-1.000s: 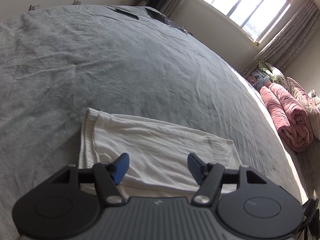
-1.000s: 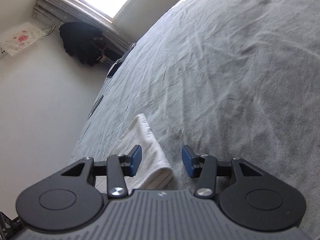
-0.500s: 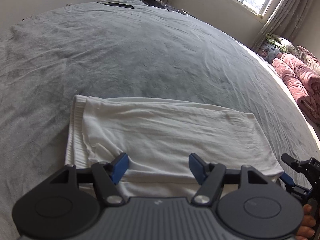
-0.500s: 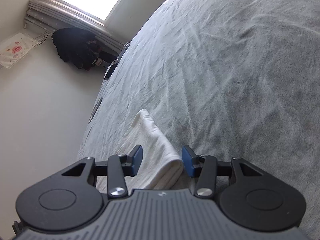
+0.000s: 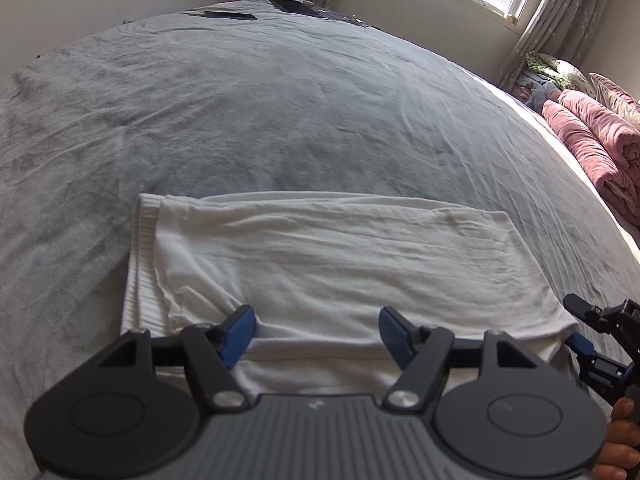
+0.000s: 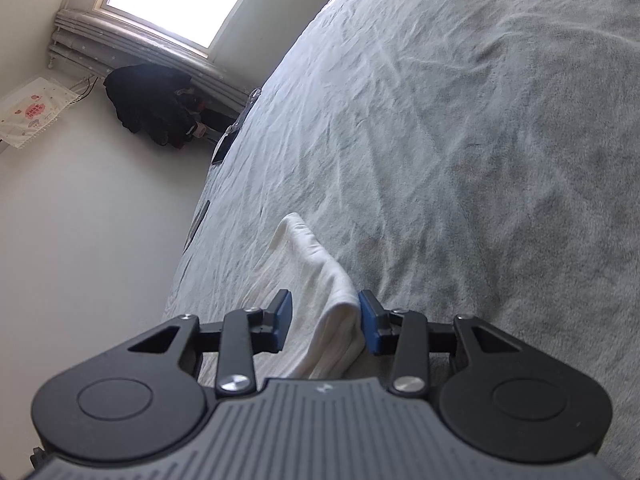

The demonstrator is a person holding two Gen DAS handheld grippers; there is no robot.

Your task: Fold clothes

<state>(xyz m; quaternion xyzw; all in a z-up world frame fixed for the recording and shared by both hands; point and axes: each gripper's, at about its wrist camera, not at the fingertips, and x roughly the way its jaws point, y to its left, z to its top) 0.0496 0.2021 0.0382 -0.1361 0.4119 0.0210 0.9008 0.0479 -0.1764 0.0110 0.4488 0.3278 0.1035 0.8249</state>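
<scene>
A folded white cotton garment [image 5: 332,264] lies flat on the grey fleece bed cover [image 5: 280,112], at the near edge just in front of me. My left hand-held gripper [image 5: 316,330] hangs over its near hem, blue pads spread wide with nothing pinched between them. My right hand-held gripper [image 6: 324,322] straddles the garment's right corner [image 6: 340,312] — its jaws have just been closing, and the thick folded edge sits between them, touching the right pad while the left pad stands clear. A rolled pink quilt [image 5: 592,140] lies far right.
</scene>
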